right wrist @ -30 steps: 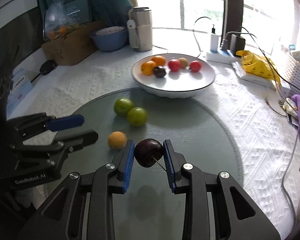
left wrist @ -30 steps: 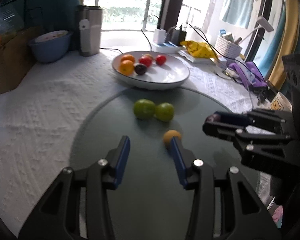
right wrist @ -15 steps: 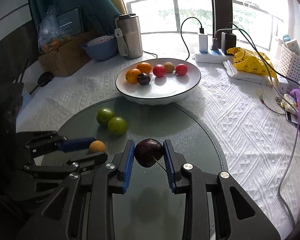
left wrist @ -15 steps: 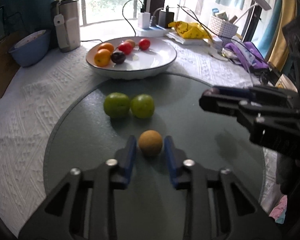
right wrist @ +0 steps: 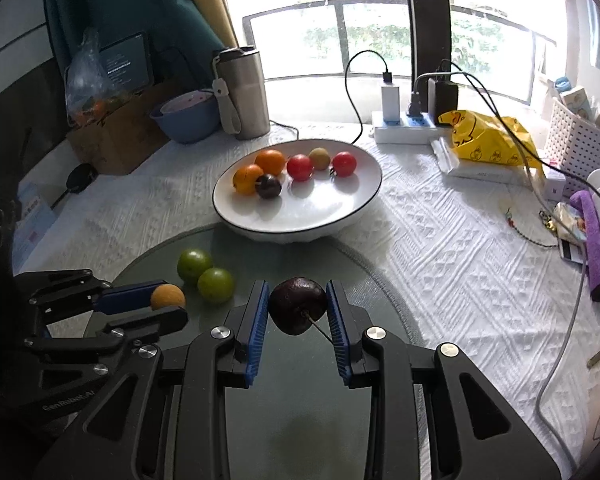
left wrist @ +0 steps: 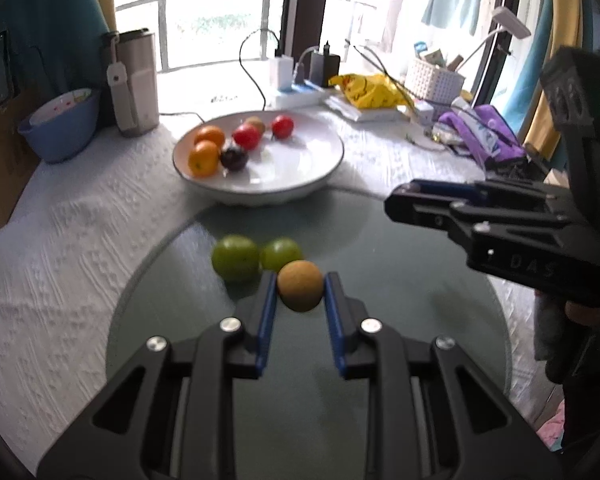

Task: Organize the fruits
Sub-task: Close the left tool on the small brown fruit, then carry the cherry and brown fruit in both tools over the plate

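My left gripper [left wrist: 300, 290] is shut on a small tan-orange round fruit [left wrist: 300, 291], held just above the dark glass disc [left wrist: 400, 320]; the same fruit [right wrist: 167, 297] shows between the left gripper's blue pads in the right wrist view. My right gripper [right wrist: 298, 306] is shut on a dark purple cherry [right wrist: 297, 305] with a thin stem. Two green fruits [left wrist: 236, 258] [left wrist: 281, 254] lie side by side on the disc just beyond the left gripper. A white bowl [right wrist: 356, 208] further back holds several orange, red, dark and tan fruits.
A steel tumbler [right wrist: 244, 92] and a blue bowl [right wrist: 188, 118] stand at the back left. A power strip [right wrist: 404, 130] with cables, a yellow bag [right wrist: 484, 140], a white basket [right wrist: 580, 146] and purple cloth [right wrist: 596, 236] crowd the right side on the white tablecloth [right wrist: 440, 264].
My left gripper swung onto the tan-orange fruit, closed on it and lifted it slightly. Both grippers moved forward toward the bowl. The right gripper kept its hold on the cherry.
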Available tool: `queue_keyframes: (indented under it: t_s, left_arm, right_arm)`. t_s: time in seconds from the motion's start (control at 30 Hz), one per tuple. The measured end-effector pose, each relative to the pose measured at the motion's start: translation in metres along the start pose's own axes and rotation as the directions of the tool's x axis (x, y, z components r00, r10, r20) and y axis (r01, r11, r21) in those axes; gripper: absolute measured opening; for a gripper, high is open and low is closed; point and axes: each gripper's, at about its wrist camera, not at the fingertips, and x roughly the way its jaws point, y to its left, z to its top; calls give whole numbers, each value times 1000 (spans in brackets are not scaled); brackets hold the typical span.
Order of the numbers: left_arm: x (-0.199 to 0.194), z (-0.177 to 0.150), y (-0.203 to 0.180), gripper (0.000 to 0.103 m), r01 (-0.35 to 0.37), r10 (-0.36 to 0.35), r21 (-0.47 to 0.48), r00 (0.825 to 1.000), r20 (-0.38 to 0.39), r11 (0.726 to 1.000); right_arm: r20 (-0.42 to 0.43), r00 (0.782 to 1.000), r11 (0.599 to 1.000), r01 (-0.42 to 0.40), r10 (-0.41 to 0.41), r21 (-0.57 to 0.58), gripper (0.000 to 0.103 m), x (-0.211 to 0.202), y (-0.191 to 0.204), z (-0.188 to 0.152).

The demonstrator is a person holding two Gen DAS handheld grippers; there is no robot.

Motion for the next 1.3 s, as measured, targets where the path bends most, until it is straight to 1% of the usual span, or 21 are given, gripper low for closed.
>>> queue_keyframes:
  t_s: [0.23, 0.57, 1.07, 1.3]
  left_arm:
    - [-3, 18, 7, 25, -3, 3, 2, 999, 40, 1000]
    - [9, 48, 13, 25, 12, -12, 2, 997, 73, 1000]
    - [58, 85, 16, 25, 45, -46, 13, 998, 45, 999]
    - [88, 97, 15, 25, 37, -38, 27, 999, 17, 999]
  right_arm:
    - [20, 1000, 1000, 17, -17, 8, 31, -2, -5, 14]
    - [42, 998, 999, 42, -41, -5, 31, 0, -16, 45]
    - [16, 1000, 1000, 20, -20, 4, 31, 41, -39, 72]
    - [-8, 1000, 1000, 1, -1, 4, 31, 68, -47, 79]
